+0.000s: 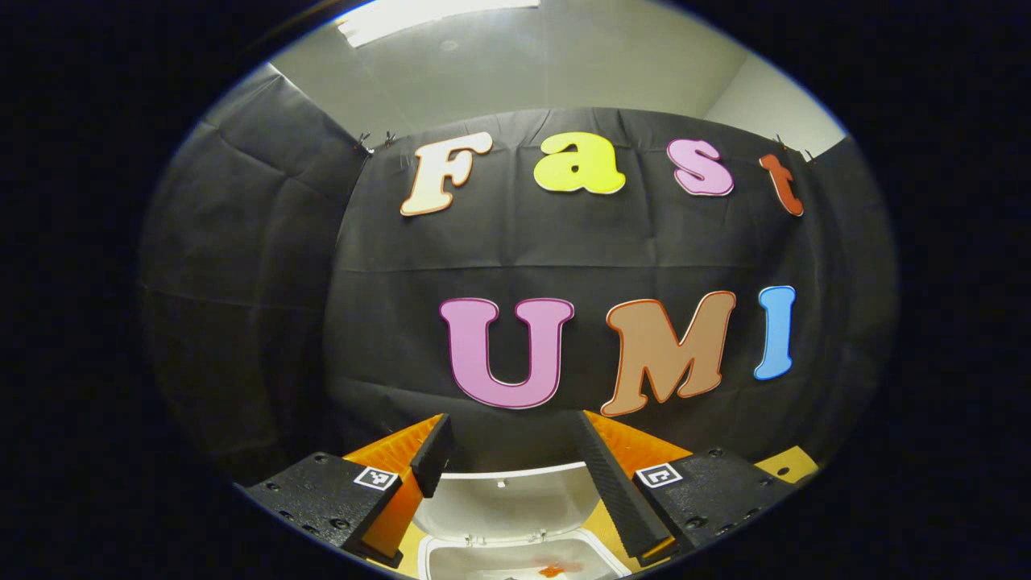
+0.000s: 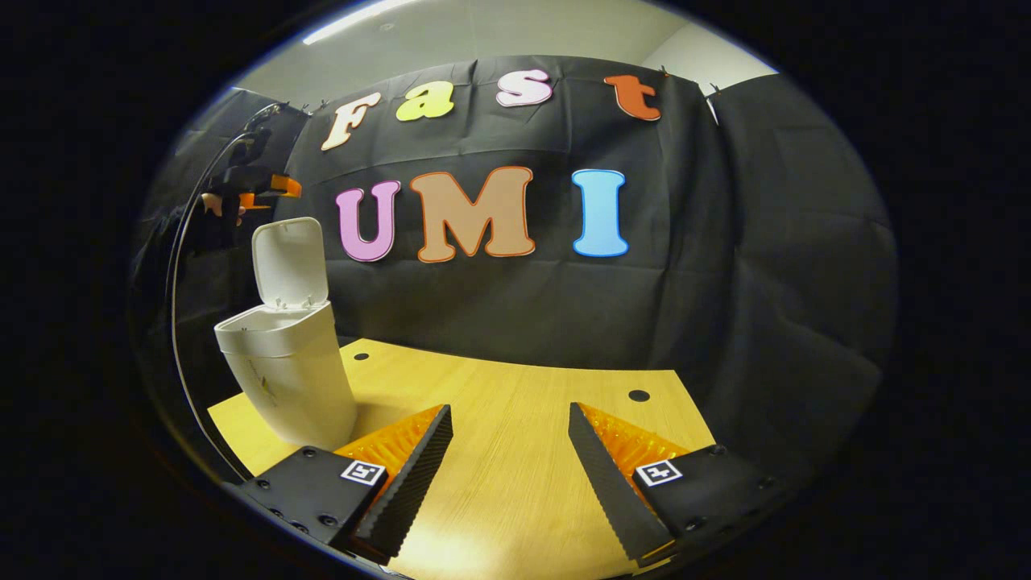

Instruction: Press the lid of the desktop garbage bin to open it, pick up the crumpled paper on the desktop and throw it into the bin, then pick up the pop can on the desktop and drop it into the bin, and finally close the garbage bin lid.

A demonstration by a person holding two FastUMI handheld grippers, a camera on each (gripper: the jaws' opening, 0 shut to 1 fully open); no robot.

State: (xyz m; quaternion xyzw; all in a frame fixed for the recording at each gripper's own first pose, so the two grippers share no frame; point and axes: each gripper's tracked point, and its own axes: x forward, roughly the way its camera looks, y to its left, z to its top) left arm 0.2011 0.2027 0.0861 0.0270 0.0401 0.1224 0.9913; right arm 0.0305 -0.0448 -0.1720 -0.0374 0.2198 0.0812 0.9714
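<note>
White plastic bin [image 1: 515, 556] sits open right below your left gripper [image 1: 515, 459], whose jaws are spread and empty. Judging the lid [image 1: 515, 503] next: tip it forward gently. Right gripper [image 2: 509, 451] is spread too.

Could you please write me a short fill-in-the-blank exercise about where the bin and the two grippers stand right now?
1. The lid of the white bin stands ____.
2. The left gripper hovers directly ____ the bin's mouth.
3. The right gripper is open and holds ____.
4. The bin stands on a ____ desktop.

Missing words: open; above; nothing; wooden
</note>
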